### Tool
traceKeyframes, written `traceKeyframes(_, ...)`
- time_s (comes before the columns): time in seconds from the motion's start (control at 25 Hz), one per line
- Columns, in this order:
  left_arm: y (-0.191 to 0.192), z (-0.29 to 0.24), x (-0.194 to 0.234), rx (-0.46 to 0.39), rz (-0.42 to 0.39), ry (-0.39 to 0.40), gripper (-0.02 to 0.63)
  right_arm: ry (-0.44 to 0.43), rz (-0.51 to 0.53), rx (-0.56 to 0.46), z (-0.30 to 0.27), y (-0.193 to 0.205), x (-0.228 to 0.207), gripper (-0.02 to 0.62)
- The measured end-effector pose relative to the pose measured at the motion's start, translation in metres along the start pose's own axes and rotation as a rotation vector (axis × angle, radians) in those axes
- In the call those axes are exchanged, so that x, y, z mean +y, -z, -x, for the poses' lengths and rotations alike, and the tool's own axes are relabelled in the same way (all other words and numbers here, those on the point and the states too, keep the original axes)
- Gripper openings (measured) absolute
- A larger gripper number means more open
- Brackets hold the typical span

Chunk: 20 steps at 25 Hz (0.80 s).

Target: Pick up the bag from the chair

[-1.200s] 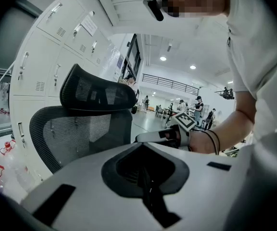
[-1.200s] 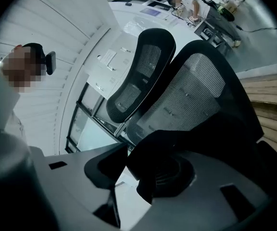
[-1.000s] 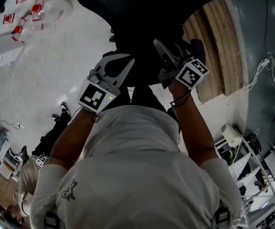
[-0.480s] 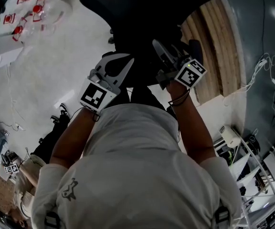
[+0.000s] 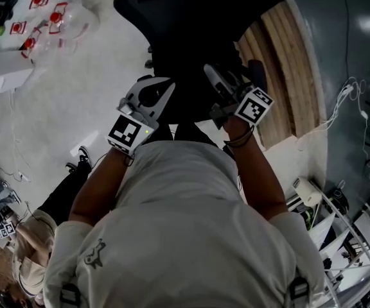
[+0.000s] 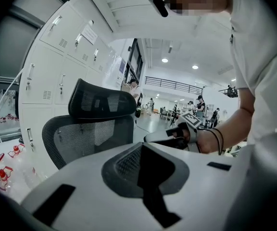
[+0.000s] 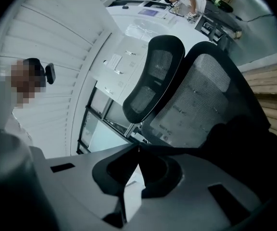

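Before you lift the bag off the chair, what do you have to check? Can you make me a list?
1. The right tongs are closed: ok, jaws together.
2. The bag strap is caught in them: ok, it seems; a dark strap runs from their tip to the bag.
3. The bag is free of the chair: cannot tell, its underside is hidden.
4. The left tongs are helping: not ok, closed with nothing between them.
5. The strap is not snagged on the chair: cannot tell.
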<state>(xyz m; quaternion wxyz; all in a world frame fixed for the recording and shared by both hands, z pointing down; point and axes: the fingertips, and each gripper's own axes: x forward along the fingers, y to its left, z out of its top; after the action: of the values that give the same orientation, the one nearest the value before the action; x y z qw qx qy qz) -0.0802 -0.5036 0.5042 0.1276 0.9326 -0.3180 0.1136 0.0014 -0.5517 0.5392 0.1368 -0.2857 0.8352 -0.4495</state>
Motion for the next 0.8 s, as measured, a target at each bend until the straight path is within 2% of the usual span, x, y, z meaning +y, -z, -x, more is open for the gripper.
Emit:
traceKeyframes(0.36,-0.02,0.012,-0.034,-0.036,-0.052,-0.007,0.008,-0.038,0.018,0.047,0.037,-0.006,0.024,0.034)
traceKeyframes(0.52,-0.034,0.026,-0.04,-0.077,-0.059,-0.038,0.008,-0.046,0.061,0.069,0.048,-0.005,0.043,0.034)
traceKeyframes(0.8,-0.046,0.041,-0.044,-0.107,-0.09,-0.088,0.008,-0.12,0.097,0.075,0.057,-0.014,0.084,0.034)
